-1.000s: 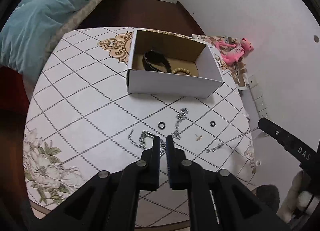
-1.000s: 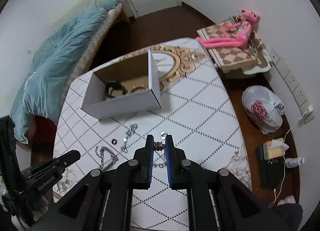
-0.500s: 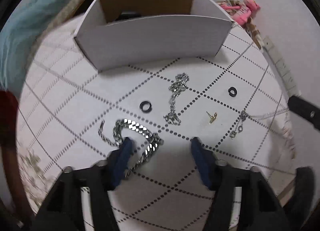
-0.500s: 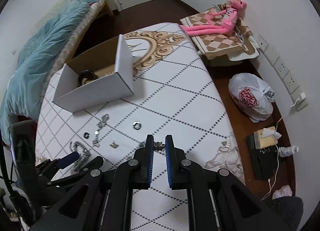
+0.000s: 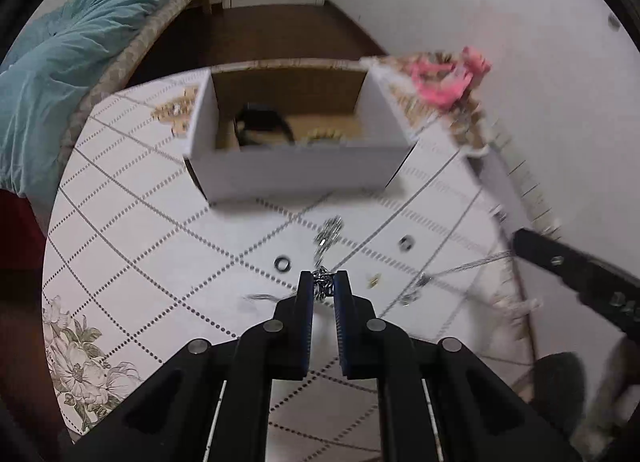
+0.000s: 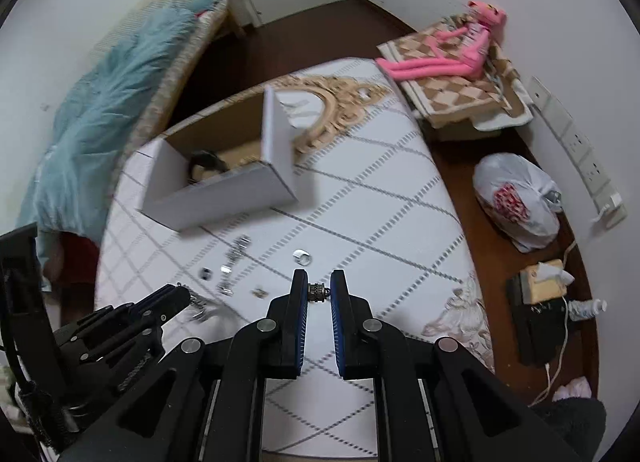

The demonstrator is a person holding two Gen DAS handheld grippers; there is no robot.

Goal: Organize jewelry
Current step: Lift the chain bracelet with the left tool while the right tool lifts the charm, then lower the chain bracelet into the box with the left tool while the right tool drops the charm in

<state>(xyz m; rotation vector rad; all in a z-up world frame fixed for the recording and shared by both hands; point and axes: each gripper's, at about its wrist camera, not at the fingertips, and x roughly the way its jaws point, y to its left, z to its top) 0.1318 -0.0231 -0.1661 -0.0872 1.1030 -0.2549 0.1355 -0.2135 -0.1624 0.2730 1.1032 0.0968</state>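
My left gripper [image 5: 323, 287] is shut on a chunky silver chain [image 5: 322, 288] and holds it above the patterned table [image 5: 160, 222]. My right gripper [image 6: 319, 291] is shut on the clasp of a thin silver necklace [image 6: 318, 292]; the thin necklace [image 5: 464, 268] hangs from it in the left wrist view. An open white cardboard box [image 5: 304, 174] stands beyond, with a black bracelet [image 5: 260, 124] and a bead bracelet [image 5: 324, 134] inside. Two small rings [image 5: 283, 263] [image 5: 407, 242], a short chain [image 5: 330, 232] and a gold stud [image 5: 374, 281] lie on the table.
A bed with a teal duvet [image 5: 60, 74] is at the left. A pink plush toy [image 6: 452, 58] lies on a checked cushion to the right. A white plastic bag [image 6: 516, 202] and other items sit on the floor at the right.
My left gripper opened, dropped over the chunky chain, shut on it and lifted it. My right gripper stays shut on the thin necklace and has drifted right.
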